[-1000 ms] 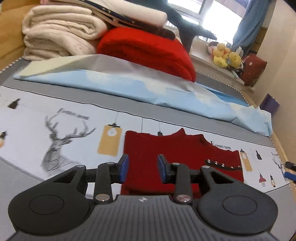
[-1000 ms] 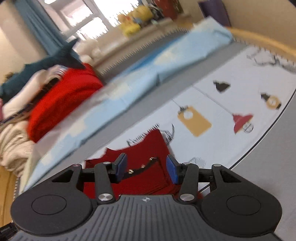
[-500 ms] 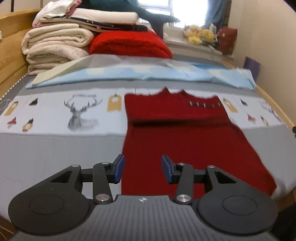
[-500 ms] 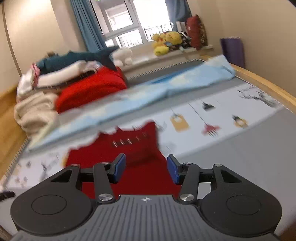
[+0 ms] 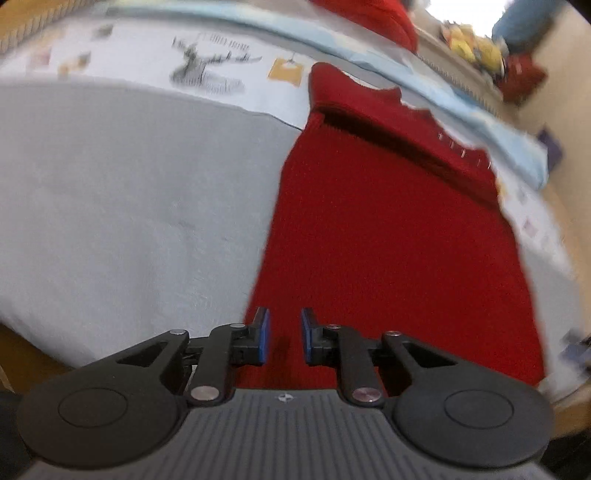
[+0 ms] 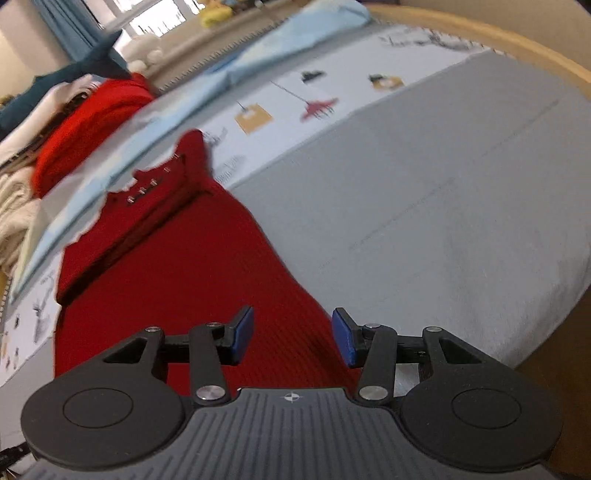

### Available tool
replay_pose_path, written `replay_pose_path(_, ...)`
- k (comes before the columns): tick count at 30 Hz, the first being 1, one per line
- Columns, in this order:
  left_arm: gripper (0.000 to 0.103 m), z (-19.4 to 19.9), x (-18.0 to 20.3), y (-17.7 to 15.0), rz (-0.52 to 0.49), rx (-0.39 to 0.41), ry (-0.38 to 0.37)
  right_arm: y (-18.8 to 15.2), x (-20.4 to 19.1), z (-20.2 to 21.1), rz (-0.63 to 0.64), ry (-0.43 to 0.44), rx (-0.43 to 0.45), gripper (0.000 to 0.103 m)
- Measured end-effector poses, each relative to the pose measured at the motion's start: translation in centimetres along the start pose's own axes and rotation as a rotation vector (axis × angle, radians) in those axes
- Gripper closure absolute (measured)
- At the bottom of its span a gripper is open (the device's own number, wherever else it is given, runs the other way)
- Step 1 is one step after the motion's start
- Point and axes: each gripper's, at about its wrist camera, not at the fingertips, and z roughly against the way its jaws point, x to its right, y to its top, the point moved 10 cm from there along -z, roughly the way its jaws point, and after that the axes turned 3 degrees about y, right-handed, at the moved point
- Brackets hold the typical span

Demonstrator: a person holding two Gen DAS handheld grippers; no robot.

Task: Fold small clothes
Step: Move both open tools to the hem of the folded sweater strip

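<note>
Left claw [image 5: 282, 339] just narrowing, small gap, empty, over sweater [image 5: 388, 240] hem; right claw [image 6: 291, 338] half-spread, empty, over its edge.

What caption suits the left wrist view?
Left gripper, jaws narrowly apart, poised over a red knit garment's near left corner on the bed.

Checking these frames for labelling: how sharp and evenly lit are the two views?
Left wrist: far bedding smeared by motion blur, window corner blown out, gripper crisp. Right wrist: sweater and far pile blurred, window glaring, straight edges bowed by the fisheye, gripper crisp.
</note>
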Motion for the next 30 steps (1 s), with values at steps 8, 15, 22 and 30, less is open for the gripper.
replay_pose_path(8, 0.079, -1.7, -2.7, -0.8, 0.129, -0.098, -0.012, -2.4, 1.9, -2.1, 0.025, -0.039, -0.096, 0.053)
replay_pose_path(15, 0.072, -2.9, -3.2, -1.5, 0.087, -0.141, 0.070, -3.1, 2.0, -4.6, 0.007, -0.079, -0.180, 0.053)
replay_pose_path(22, 0.070, -3.5, -3.5, -1.7, 0.090, -0.151, 0.061, -3.1, 1.4, -5.8, 0.064, -0.106, -0.191, 0.053)
replay_pose_path(30, 0.066, -4.2, -1.7, -1.9, 0.007, -0.134, 0.072, -3.3, 1.0, -6.1, 0.127, -0.132, -0.192, 0.058)
